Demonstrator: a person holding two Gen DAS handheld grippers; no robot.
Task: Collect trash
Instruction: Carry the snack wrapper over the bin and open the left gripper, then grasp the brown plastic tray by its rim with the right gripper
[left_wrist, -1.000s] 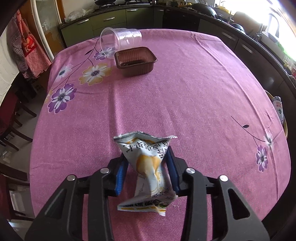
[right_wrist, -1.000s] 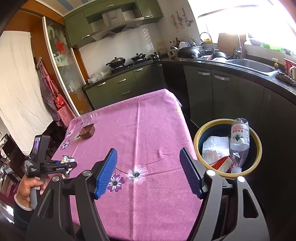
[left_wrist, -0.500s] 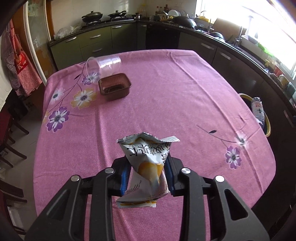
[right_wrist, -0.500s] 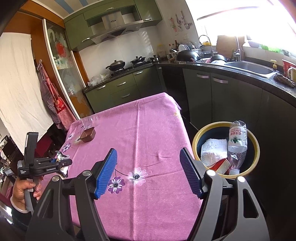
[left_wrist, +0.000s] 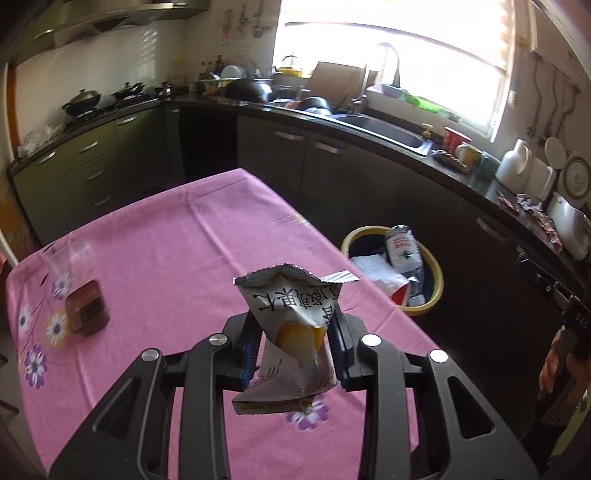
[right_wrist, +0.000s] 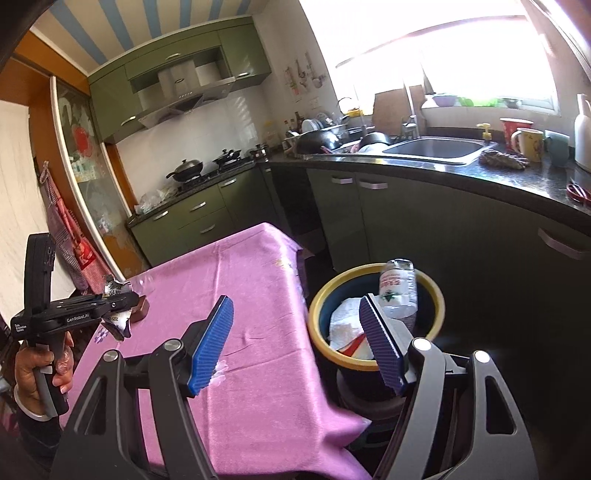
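While the left gripper (left_wrist: 291, 343) is clamped on a crumpled snack wrapper (left_wrist: 291, 321) w/ black Chinese print, held above the pink tablecloth (left_wrist: 177, 236), its side reads "GenRobot.AI" in the right wrist view. Right gripper (right_wrist: 295, 343) has jaws wide apart, holding nothing, just over the yellow-rimmed trash bin (right_wrist: 436, 295) beside the table, w/ a red-and-green-labelled bottle (right_wrist: 397, 291) inside; label text too small to read.
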